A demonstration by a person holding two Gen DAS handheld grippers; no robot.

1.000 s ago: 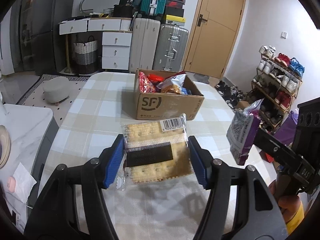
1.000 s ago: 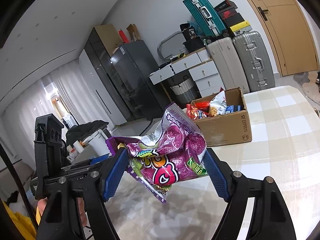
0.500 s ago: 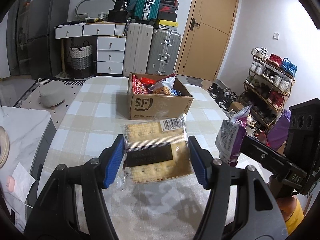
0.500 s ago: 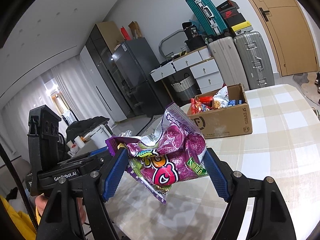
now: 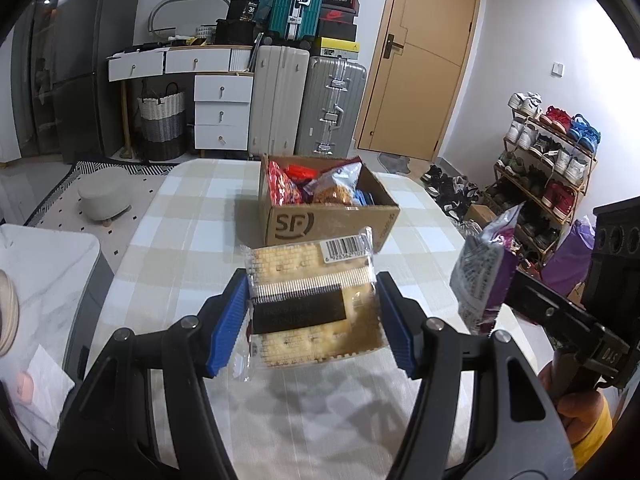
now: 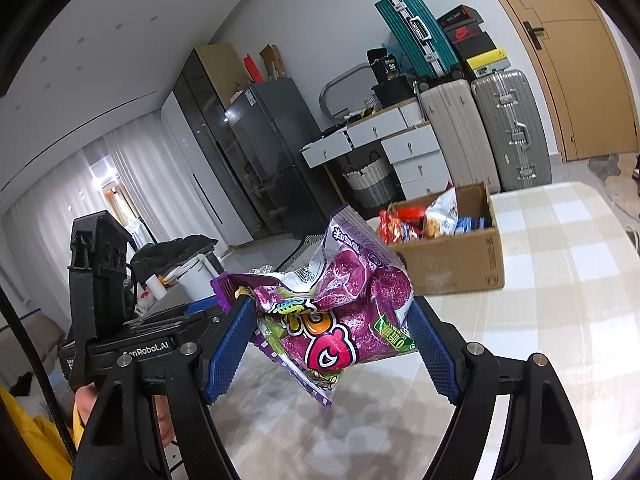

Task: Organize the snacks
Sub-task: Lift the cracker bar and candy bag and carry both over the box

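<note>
My left gripper (image 5: pixel 312 320) is shut on a clear pack of crackers (image 5: pixel 316 300) with a barcode label, held above the checked table (image 5: pixel 192 220). My right gripper (image 6: pixel 332 340) is shut on a purple snack bag (image 6: pixel 340 312), also held above the table; the bag shows at the right of the left wrist view (image 5: pixel 484 276). An open cardboard SF box (image 5: pixel 328 220) holding several snack packs stands ahead at the table's middle. It also shows in the right wrist view (image 6: pixel 452 264).
Beyond the table's far end stand suitcases (image 5: pixel 308 104), white drawers (image 5: pixel 222 112) and a door (image 5: pixel 420 56). A shoe rack (image 5: pixel 548 160) is to the right. A white surface (image 5: pixel 44 272) lies left of the table. The left gripper's body (image 6: pixel 104 304) sits left in the right wrist view.
Both grippers have drawn back and risen a little from the box, each still holding its snack. The purple bag has shifted slightly inward in the left wrist view.
</note>
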